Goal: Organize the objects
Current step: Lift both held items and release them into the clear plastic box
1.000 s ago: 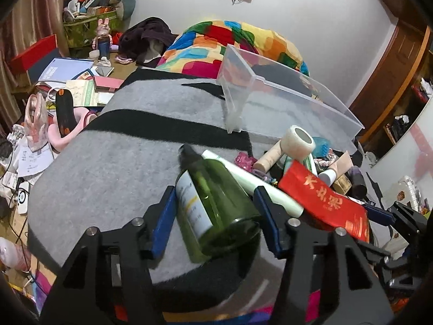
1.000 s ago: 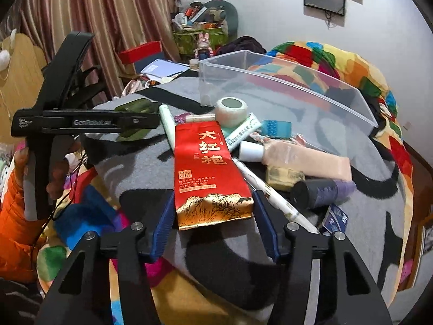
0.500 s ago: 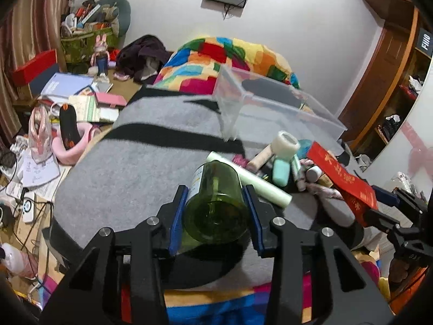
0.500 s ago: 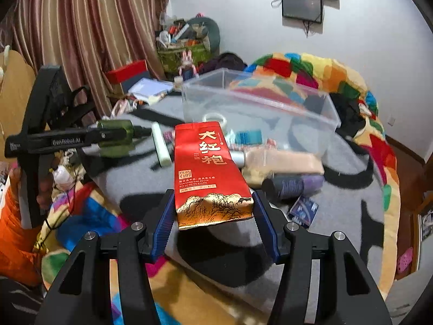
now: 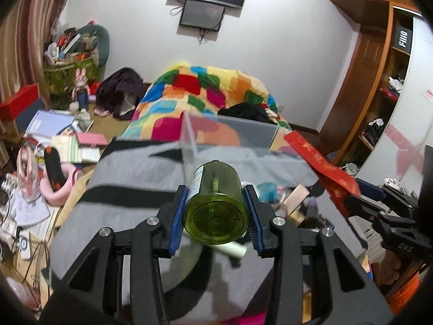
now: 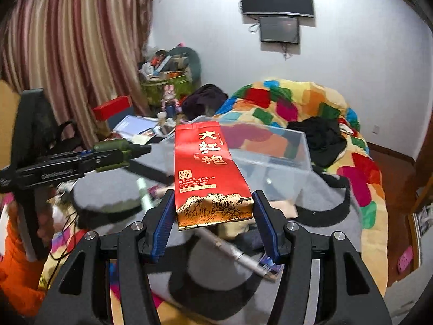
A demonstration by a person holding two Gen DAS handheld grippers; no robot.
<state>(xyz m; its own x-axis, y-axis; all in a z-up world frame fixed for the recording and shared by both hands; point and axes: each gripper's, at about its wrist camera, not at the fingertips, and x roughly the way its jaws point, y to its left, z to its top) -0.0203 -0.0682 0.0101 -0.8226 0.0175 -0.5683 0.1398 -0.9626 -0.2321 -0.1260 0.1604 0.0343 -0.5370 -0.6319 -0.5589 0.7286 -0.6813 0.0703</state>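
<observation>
Above the bed, left gripper (image 5: 216,211) is clamping a bottle (image 5: 215,205), right gripper (image 6: 212,211) a packet (image 6: 208,173); bin (image 6: 270,157) seemingly empty, clutter (image 5: 286,200) remaining.

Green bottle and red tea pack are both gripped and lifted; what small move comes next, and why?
Probably carry both forward over the clear bin: the left gripper clamps the green bottle, the right gripper clamps the red tea pack, and the open-topped bin sits just ahead.

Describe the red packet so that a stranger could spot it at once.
Start at the clear plastic bin on the grey blanket. In front of it, the right tool grips a flat red tea packet, the only thing bearing large gold Chinese characters and a gold mountain scene.
</observation>
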